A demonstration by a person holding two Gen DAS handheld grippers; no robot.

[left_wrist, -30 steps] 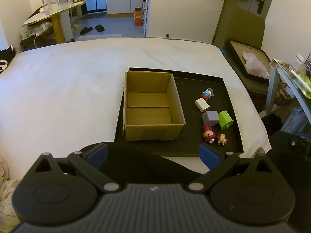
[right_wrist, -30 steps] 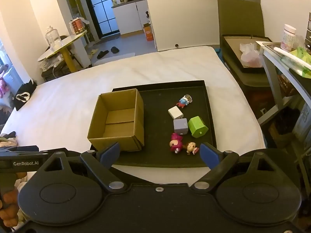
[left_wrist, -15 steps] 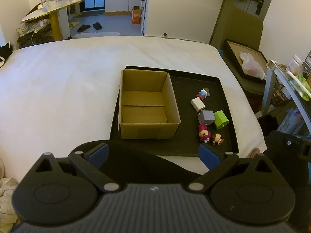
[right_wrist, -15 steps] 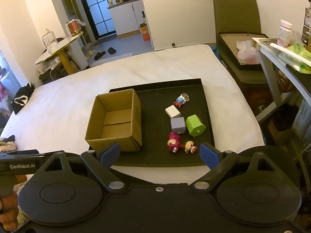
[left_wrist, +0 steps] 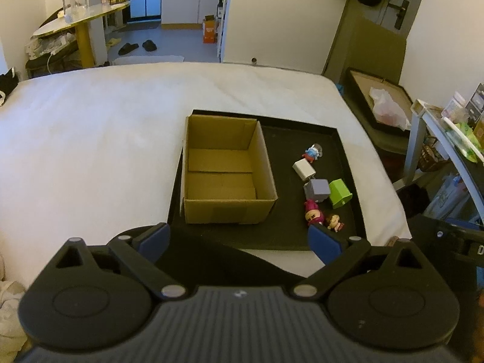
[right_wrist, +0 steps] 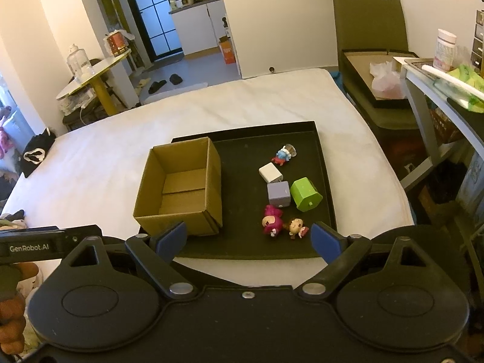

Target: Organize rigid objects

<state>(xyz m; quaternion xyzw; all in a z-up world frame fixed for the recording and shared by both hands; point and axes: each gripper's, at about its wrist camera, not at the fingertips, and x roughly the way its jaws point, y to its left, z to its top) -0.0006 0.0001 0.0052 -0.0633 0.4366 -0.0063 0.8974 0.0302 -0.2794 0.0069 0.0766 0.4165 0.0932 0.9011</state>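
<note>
Lying lengthwise toward the far wall, cardboard box (left_wrist: 225, 175) on tray (left_wrist: 345, 151).

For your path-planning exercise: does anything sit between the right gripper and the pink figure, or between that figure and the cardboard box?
Nothing visible does. The right gripper is open, and the pink figure lies just beyond it on the black tray. Only bare tray separates the figure from the cardboard box, which is open-topped and empty.

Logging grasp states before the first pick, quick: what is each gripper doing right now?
Left gripper: open, holding nothing.
Right gripper: open, holding nothing.
</note>
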